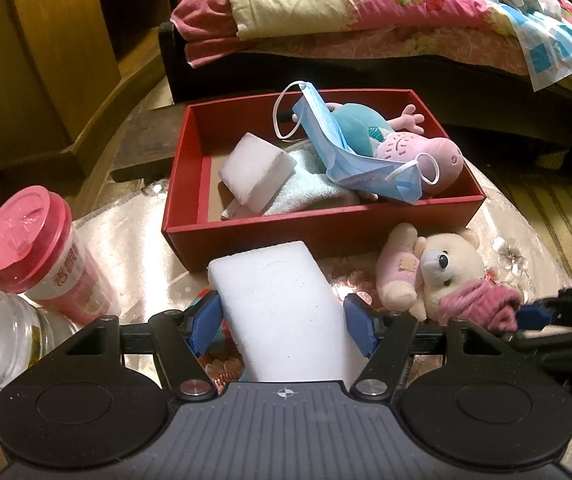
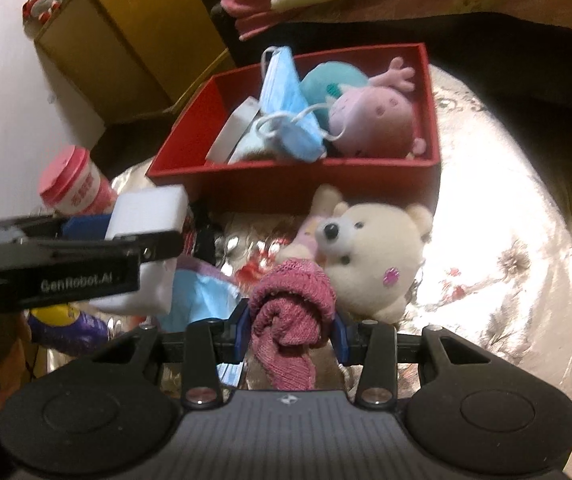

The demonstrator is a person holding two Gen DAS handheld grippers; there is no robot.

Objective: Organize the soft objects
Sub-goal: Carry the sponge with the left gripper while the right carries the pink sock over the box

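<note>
A bedroom: a round table [image 2: 505, 208] under shiny floral cloth, beside a bed. On it sits a red box [image 1: 325, 236] already holding a plush pig, face mask and towel. My left gripper [image 1: 282, 320] spans a white sponge block [image 1: 282, 312] at mid-width. My right gripper [image 2: 291, 334] is nearly closed on a pink knitted sock [image 2: 289, 304]. The sock touches a cream teddy bear [image 2: 369, 252], so lifting may drag the bear.

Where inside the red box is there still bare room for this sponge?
The red box is bare along its left wall, beside the white sponge. Its right side is crowded: face mask over pig plush.
</note>
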